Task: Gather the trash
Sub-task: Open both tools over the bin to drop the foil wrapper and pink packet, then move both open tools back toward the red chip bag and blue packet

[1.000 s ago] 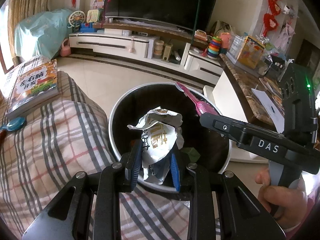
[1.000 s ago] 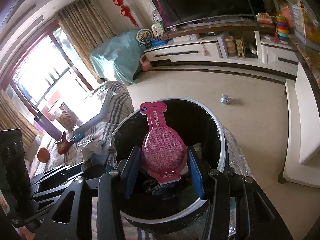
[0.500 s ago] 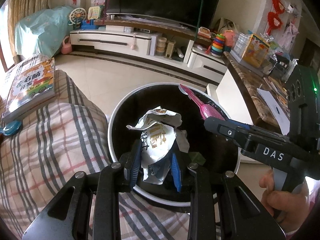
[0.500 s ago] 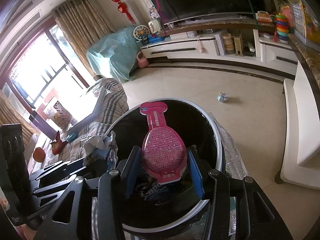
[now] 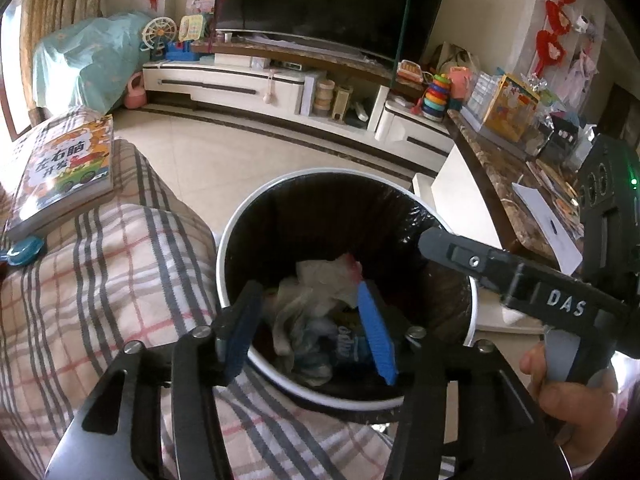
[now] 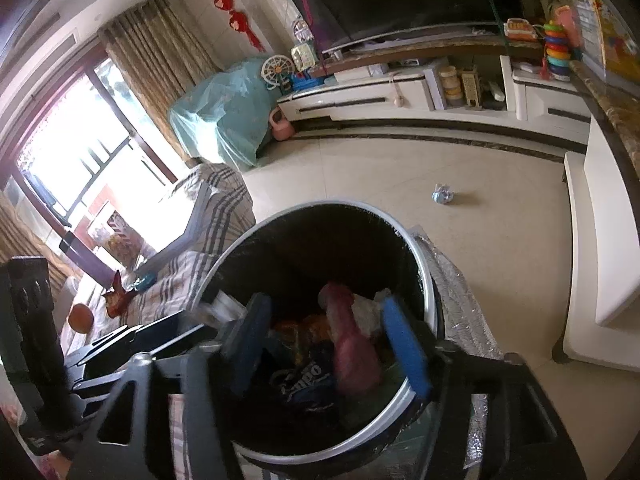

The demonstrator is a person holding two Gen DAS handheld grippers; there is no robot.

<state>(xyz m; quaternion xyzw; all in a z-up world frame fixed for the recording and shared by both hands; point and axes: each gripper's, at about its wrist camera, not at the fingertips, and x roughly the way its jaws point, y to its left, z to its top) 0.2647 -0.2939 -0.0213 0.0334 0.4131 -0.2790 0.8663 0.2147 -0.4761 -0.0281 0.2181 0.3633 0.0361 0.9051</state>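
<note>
Both wrappers dropped: the left hand-held gripper point(image 5: 310, 330) and right hand-held gripper point(image 6: 328, 344) hung spread wide and empty over the bin point(image 5: 240, 220), crumpled wrapper point(image 5: 320, 276) and pink packet point(image 6: 352, 344) lying inside.

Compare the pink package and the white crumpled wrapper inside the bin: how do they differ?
The pink package is smooth, long and flat; the white wrapper is crumpled and shapeless. The package looks motion-blurred, the wrapper sharp. Both are inside the bin, neither gripped: each gripper's fingers stand open.
</note>
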